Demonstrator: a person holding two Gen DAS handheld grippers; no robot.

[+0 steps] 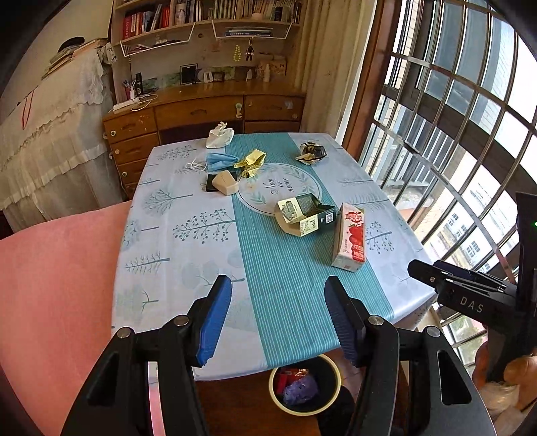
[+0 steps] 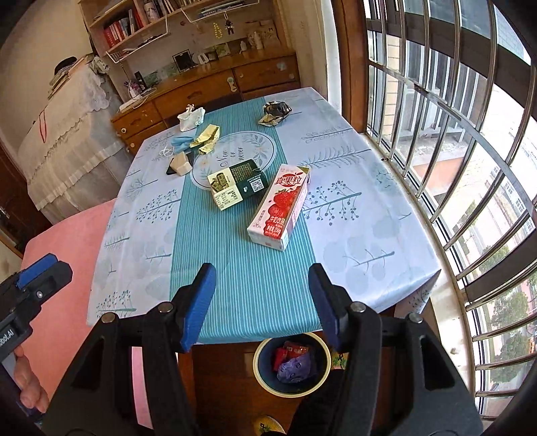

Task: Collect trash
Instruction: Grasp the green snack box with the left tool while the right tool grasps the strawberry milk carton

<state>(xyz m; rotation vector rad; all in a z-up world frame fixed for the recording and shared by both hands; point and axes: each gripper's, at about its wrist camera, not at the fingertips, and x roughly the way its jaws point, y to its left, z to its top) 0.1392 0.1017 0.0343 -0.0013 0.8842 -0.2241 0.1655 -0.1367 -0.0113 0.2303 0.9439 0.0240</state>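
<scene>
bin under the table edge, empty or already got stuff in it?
Not empty. The bin holds red wrappers and a crumpled purple bag; the floor of it mostly shows dark around them, so it looks far from full.

Daylight pours through a barred window point(image 2: 453, 141) on the right onto a worktop point(image 1: 201, 255) under a blue tree-print cloth. Behind it stands a wooden dresser point(image 1: 201, 114) with drawers and a bookshelf point(image 1: 208, 20) above; a lace-covered cabinet point(image 1: 50, 134) stands left.
</scene>
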